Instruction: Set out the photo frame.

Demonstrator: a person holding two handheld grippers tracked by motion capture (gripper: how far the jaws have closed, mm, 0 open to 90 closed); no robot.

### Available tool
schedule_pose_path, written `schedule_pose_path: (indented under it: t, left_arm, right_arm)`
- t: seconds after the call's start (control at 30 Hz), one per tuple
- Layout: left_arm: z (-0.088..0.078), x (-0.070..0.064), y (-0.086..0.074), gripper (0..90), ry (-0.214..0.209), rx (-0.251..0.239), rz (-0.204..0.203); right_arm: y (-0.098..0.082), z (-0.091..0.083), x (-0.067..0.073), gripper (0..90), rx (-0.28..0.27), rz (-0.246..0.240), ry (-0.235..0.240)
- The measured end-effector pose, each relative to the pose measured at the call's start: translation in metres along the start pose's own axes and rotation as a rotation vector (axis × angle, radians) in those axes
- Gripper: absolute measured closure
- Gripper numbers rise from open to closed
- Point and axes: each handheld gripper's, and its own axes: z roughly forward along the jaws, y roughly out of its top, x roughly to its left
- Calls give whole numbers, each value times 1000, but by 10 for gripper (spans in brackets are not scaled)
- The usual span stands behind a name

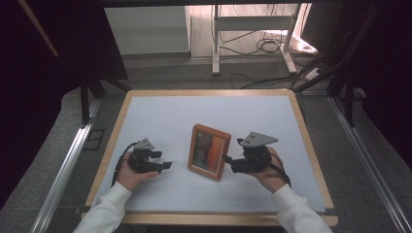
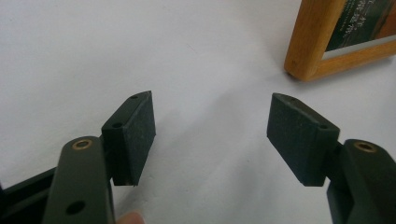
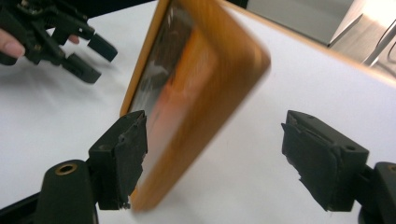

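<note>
A wooden picture frame [image 1: 209,152] with a dark and orange picture stands upright near the middle of the white table top. My right gripper [image 1: 228,162] is at the frame's right edge, open. In the right gripper view the blurred frame [image 3: 205,79] sits between the jaws of my right gripper [image 3: 215,149], close against the left pad [image 3: 122,154]; I cannot tell if it touches. My left gripper [image 1: 164,160] lies to the left of the frame, open and holding nothing. The frame's corner [image 2: 322,42] appears beyond my left gripper [image 2: 212,135], which also shows as open [image 3: 91,58] in the right gripper view.
The white mat [image 1: 204,114] covers a table with a wooden rim [image 1: 311,145]. Behind the table are a white stand's legs [image 1: 216,43] and loose cables [image 1: 265,46] on the floor. Metal rails [image 1: 65,165] run along both sides.
</note>
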Motion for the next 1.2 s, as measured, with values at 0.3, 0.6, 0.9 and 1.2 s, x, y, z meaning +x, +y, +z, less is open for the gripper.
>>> schedule_pose_path:
  t: [0.3, 0.6, 0.9, 1.2]
  left_arm:
    - [0, 0, 0, 322, 1, 1, -3]
    - [-1, 0, -1, 322, 2, -4, -5]
    - [1, 0, -1, 321, -1, -1, -3]
    - [0, -1, -1, 321, -2, -3, -2]
  right_arm:
    - [-36, -6, 5, 361, -13, 59, 32]
    - [-43, 1, 38, 855, 39, -74, 90]
    - [-45, 34, 63, 900, 124, -134, 169]
    - [-47, 55, 64, 900, 167, -131, 162]
